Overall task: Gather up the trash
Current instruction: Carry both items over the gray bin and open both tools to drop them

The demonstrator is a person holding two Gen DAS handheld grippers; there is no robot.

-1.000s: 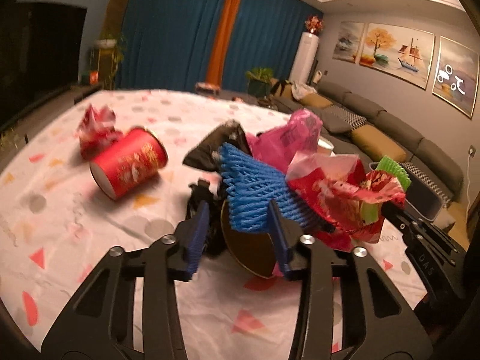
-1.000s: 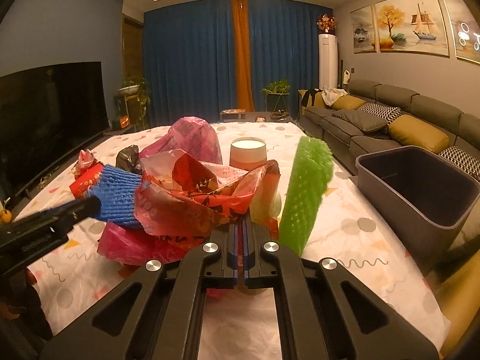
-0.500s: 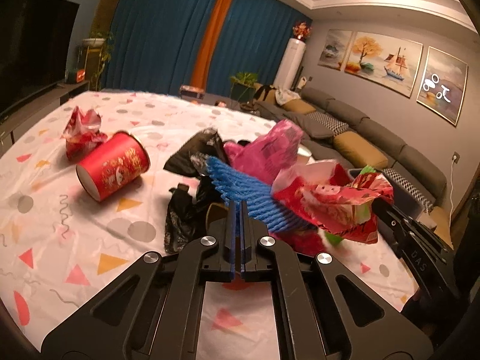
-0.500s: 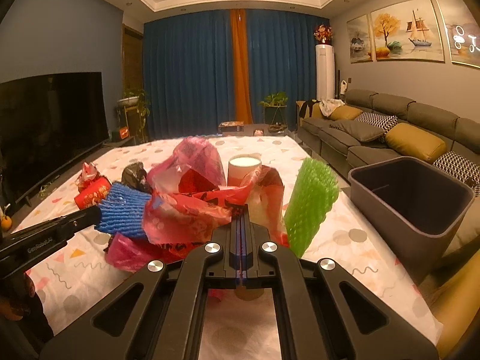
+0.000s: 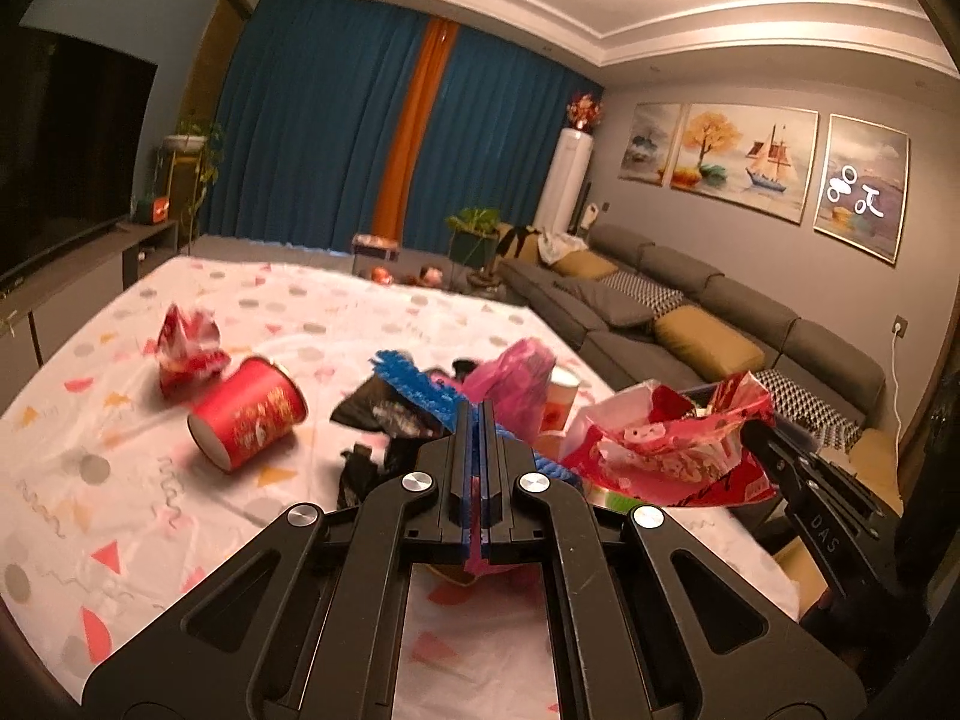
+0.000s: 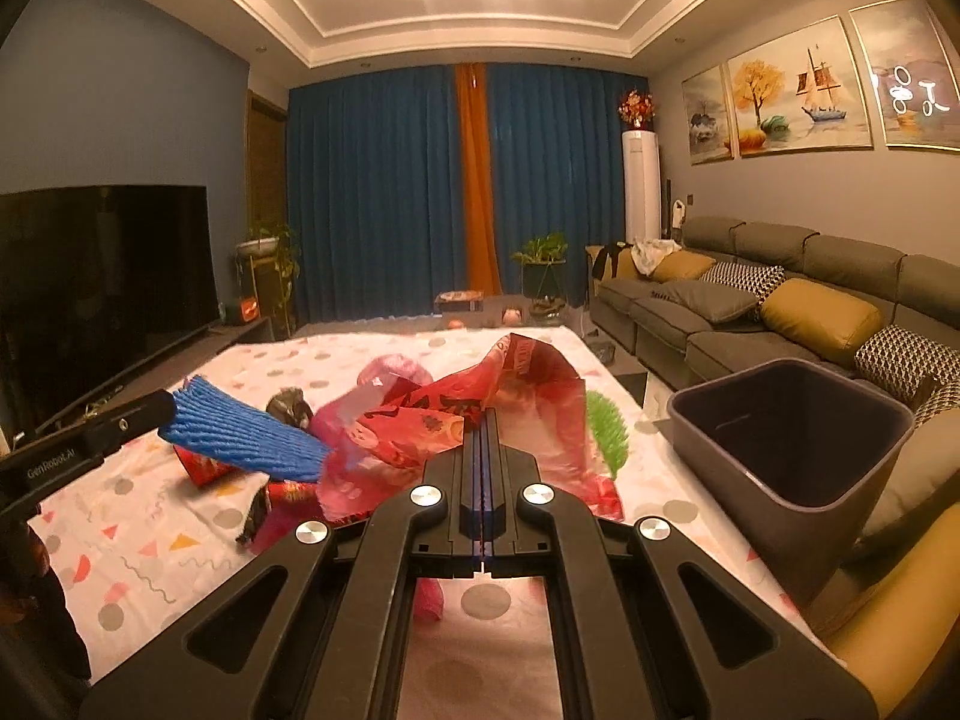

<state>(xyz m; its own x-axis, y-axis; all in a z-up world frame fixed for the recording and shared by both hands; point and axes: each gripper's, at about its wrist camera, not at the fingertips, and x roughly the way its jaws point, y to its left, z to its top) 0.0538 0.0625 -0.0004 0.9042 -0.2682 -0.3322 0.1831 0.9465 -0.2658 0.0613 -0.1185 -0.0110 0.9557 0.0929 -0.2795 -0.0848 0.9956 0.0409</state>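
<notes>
Tongs check: your left tongs (image 5: 478,414) pinch the blue foam net (image 6: 240,438), centre-left; right tongs (image 6: 487,420) grip the red wrapper (image 6: 516,378), mid-frame. Bin (image 6: 786,438) right.

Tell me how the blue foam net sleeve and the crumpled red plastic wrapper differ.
The blue foam net sleeve is a ribbed mesh tube that keeps its shape; the crumpled red plastic wrapper is thin, glossy, printed film. The left gripper pinches the sleeve, the right gripper the wrapper. Shared: both are trash, lifted above the patterned tablecloth.
</notes>
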